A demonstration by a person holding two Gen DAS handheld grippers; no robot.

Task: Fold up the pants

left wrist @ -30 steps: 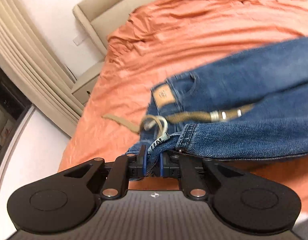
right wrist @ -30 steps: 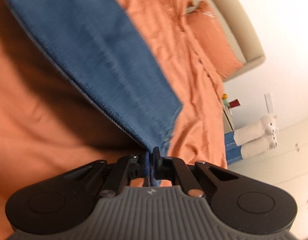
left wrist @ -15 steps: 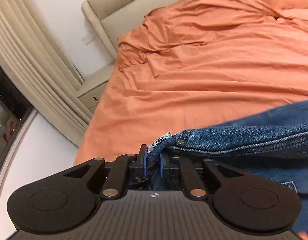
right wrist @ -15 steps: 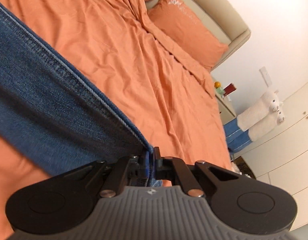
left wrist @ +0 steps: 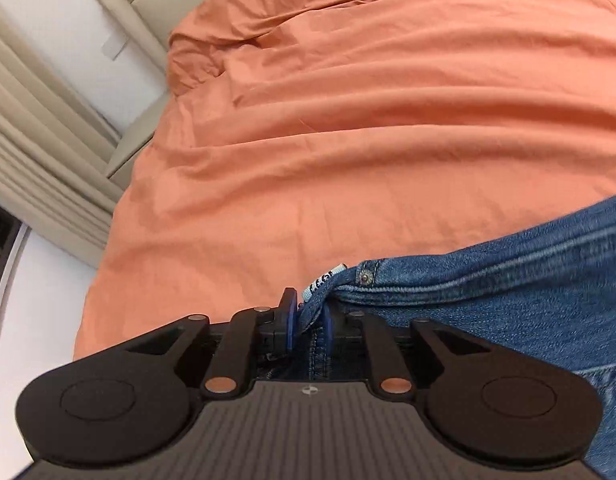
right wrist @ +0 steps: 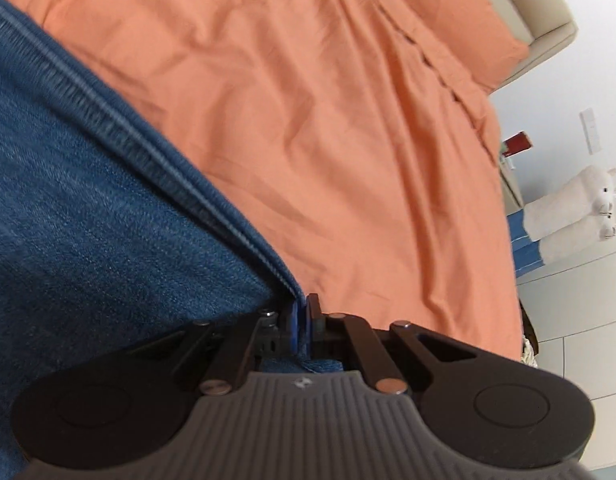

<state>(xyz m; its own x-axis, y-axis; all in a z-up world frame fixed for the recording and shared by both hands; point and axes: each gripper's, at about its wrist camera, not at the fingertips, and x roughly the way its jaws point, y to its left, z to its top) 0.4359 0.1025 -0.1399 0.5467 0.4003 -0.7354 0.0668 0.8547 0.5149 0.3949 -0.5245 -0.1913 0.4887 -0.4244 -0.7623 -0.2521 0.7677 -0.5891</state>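
Note:
Blue denim pants (left wrist: 488, 292) stretch off to the right in the left wrist view, with a rivet and a white label at the corner. My left gripper (left wrist: 308, 320) is shut on that corner of the pants. In the right wrist view the pants (right wrist: 87, 208) fill the left side, with a stitched seam running down to the fingers. My right gripper (right wrist: 301, 320) is shut on the denim edge. Both hold the pants low over the orange bed sheet (left wrist: 368, 140).
The orange sheet (right wrist: 348, 120) covers the bed, with a beige headboard (left wrist: 147, 4) and an orange pillow (right wrist: 480, 36). Beige curtains (left wrist: 35, 152) hang at the left. A nightstand (right wrist: 512, 168) and white plush toys (right wrist: 572, 208) stand beyond the bed's right side.
Both grippers have pulled the pants nearer and lower toward the bed's near side. The waistband and belt seen a second ago have left the left wrist view. Both grips stayed shut.

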